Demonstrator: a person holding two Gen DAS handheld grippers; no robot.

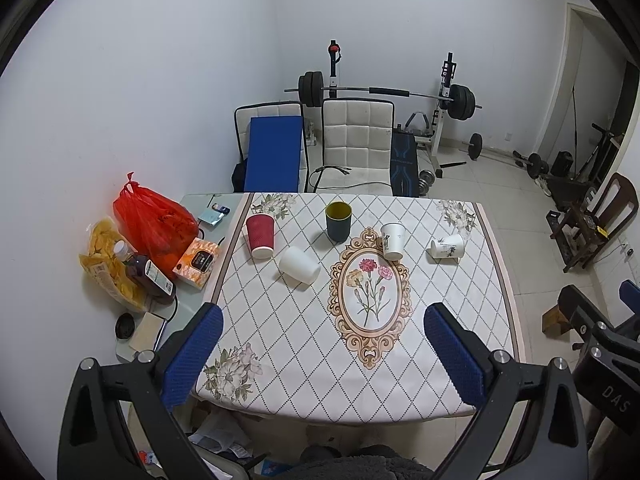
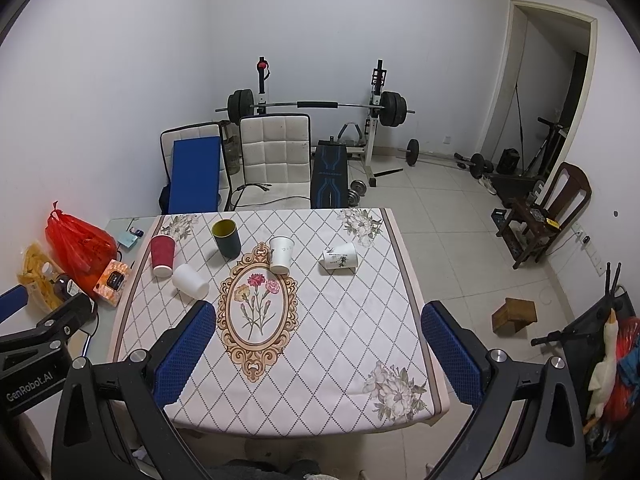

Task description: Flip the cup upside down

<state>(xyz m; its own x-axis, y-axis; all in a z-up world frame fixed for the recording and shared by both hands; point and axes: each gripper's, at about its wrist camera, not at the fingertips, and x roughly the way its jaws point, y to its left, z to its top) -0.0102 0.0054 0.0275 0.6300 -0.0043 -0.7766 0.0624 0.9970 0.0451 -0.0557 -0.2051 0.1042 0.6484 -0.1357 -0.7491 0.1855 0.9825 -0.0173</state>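
Several cups stand on the patterned tablecloth (image 1: 304,332) toward its far side. A red ribbed paper cup (image 1: 260,237) (image 2: 162,256) stands upright. A plain white cup (image 1: 299,265) (image 2: 191,281) lies on its side. A dark cup with a yellow inside (image 1: 338,221) (image 2: 226,238) stands upright. A white printed cup (image 1: 392,241) (image 2: 281,255) stands upright. Another printed cup (image 1: 447,246) (image 2: 340,256) lies on its side at the right. My left gripper (image 1: 323,354) and right gripper (image 2: 319,352) are both open and empty, above the table's near edge.
Left of the cloth lie a red plastic bag (image 1: 154,226), a bag of chips (image 1: 106,264), a bottle (image 1: 146,272) and an orange box (image 1: 197,263). Two white chairs (image 1: 357,142) and a barbell rack (image 1: 384,94) stand behind the table. A wooden block (image 2: 514,315) lies on the floor.
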